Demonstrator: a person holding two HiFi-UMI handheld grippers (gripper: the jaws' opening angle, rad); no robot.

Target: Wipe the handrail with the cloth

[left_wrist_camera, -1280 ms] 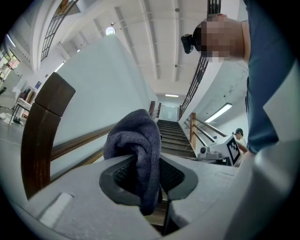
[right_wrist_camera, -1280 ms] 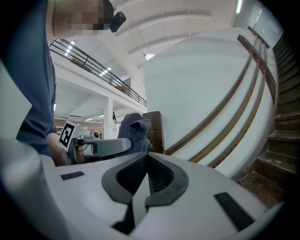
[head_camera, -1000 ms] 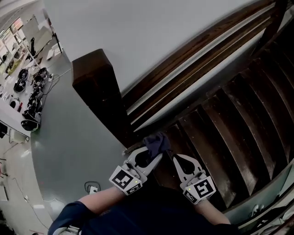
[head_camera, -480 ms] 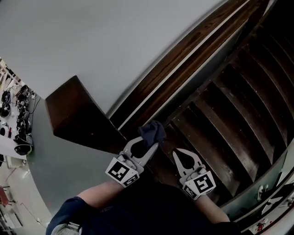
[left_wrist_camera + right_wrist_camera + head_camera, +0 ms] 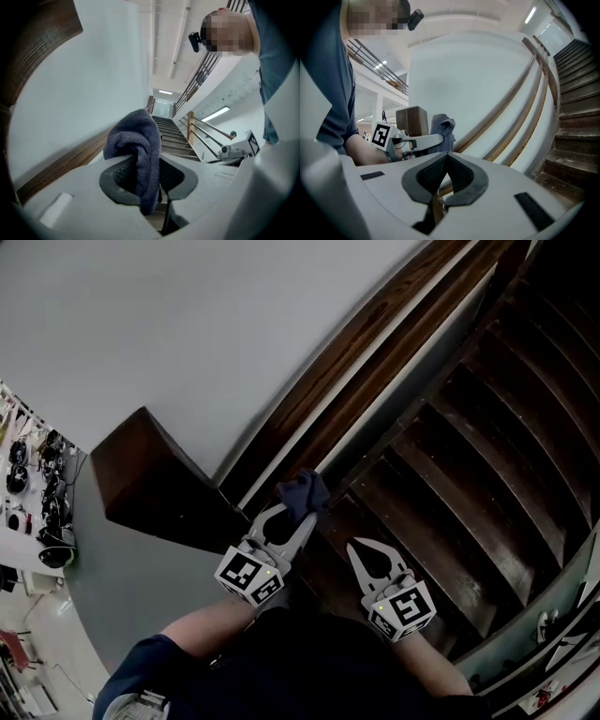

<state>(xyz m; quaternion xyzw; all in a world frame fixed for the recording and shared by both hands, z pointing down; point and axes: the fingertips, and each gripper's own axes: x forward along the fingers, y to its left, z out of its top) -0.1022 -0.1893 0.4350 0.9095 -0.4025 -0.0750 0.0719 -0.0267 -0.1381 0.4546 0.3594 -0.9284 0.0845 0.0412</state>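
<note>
A dark wooden handrail (image 5: 375, 343) runs up the white wall from a square newel post (image 5: 155, 479). My left gripper (image 5: 305, 512) is shut on a dark blue cloth (image 5: 302, 491), and the cloth sits against the rail's lower end. In the left gripper view the cloth (image 5: 140, 150) hangs bunched between the jaws of the left gripper (image 5: 143, 176). My right gripper (image 5: 359, 547) hovers over the stair treads to the right, shut with nothing in it. The right gripper view shows the right gripper (image 5: 446, 159) closed, the left gripper with the cloth (image 5: 443, 129) beyond it, and the handrail (image 5: 520, 89).
Dark wooden stairs (image 5: 487, 456) climb to the upper right. A grey landing floor (image 5: 131, 587) lies at lower left, with a bench of equipment (image 5: 37, 502) at the far left. A second railing (image 5: 206, 126) borders the stairs on the other side.
The left gripper carried the cloth up from the stair edge to the rail's lower end. The right gripper let go of the cloth and drew back, shut.
</note>
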